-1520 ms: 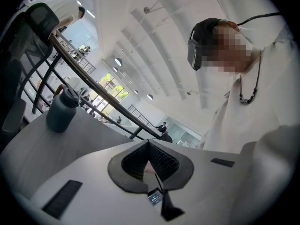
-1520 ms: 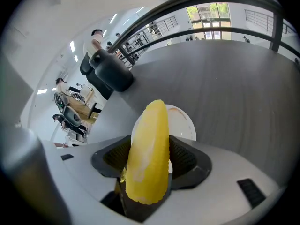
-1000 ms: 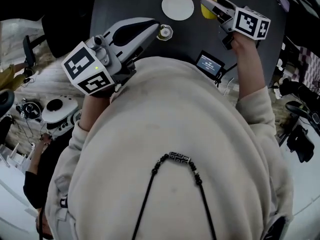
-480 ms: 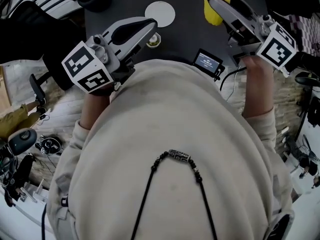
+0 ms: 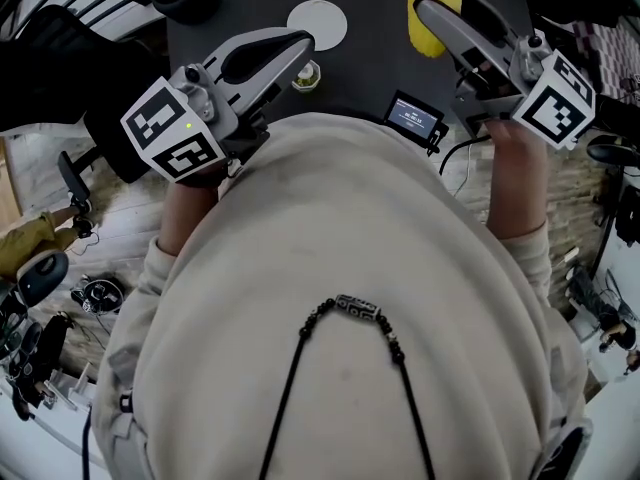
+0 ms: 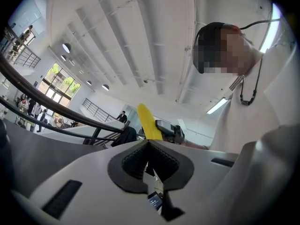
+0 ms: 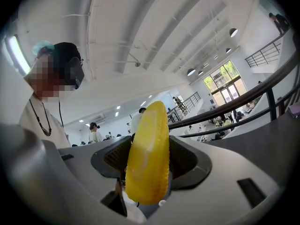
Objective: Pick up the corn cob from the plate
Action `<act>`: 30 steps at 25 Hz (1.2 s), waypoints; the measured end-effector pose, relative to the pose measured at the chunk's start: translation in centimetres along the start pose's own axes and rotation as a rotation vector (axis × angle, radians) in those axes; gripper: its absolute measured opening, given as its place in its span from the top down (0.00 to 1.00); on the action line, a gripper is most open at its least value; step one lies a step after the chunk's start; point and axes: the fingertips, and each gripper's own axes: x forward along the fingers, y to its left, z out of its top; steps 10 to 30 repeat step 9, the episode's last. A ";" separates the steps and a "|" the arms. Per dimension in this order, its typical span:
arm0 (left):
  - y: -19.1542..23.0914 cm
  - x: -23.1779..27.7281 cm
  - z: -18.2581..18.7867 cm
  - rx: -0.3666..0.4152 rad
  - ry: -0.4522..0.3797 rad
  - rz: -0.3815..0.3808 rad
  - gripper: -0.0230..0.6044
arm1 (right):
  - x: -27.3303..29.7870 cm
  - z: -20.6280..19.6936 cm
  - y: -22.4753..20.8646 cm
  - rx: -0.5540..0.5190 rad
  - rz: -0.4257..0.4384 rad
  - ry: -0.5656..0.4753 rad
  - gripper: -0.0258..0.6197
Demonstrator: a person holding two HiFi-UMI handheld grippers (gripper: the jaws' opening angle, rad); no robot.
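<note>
The yellow corn cob (image 7: 147, 153) stands between the jaws of my right gripper (image 7: 149, 161), which is shut on it and tipped upward. From the head view the corn cob (image 5: 432, 8) pokes past the right gripper (image 5: 440, 13), held high over the dark table (image 5: 375, 58). The small white plate (image 5: 317, 23) lies bare on that table. My left gripper (image 5: 300, 43) is raised too, jaws pressed together with nothing in them. The left gripper (image 6: 149, 146) looks up toward the ceiling, with the corn cob (image 6: 147, 122) showing beyond it.
A small yellow-green cup (image 5: 306, 77) stands on the table near the left gripper. A small screen device (image 5: 413, 118) with a cable sits at the table's near edge. The person's torso fills the lower head view. Tripods and gear lie on the floor at left.
The right gripper with the corn cob has risen and swung right. The head view has shifted, so plate and cup now sit further left. The left gripper has barely moved.
</note>
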 end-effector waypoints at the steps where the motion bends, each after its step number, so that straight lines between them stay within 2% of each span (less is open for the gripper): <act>1: 0.1 0.0 0.0 0.000 -0.001 0.003 0.96 | 0.1 0.0 -0.1 -0.003 0.000 0.006 0.55; 9: 0.3 -0.2 -0.3 -0.002 -0.011 0.029 0.96 | 0.4 -0.1 -0.1 -0.010 0.017 0.018 0.55; 30: 0.3 -0.2 -0.3 -0.002 -0.011 0.029 0.96 | 0.4 -0.1 -0.1 -0.010 0.017 0.018 0.55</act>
